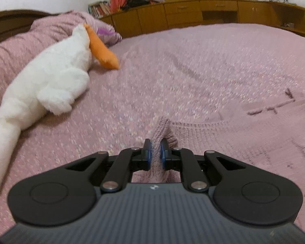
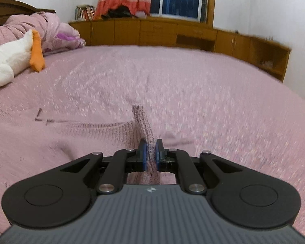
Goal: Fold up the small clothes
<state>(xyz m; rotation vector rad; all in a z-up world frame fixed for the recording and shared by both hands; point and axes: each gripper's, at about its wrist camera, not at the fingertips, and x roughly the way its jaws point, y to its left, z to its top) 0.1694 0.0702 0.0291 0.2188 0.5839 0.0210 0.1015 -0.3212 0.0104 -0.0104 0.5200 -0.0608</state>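
Two pinches on one pink knit garment (image 1: pixel 223 140), spread low in both frames on the matching pink bedspread (image 1: pixel 193 61): left gripper (image 1: pixel 156 152) and right gripper (image 2: pixel 150 152) each clamped on a ribbed edge. Thin bites, likely to slip if pulled unevenly; could also snag the bedspread beneath.

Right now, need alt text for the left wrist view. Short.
The left gripper is shut on a bunched fold of a pink knitted sweater lying on a bed with a pink bedspread. A white stuffed toy with an orange beak lies at the left; wooden cabinets and a window stand behind.
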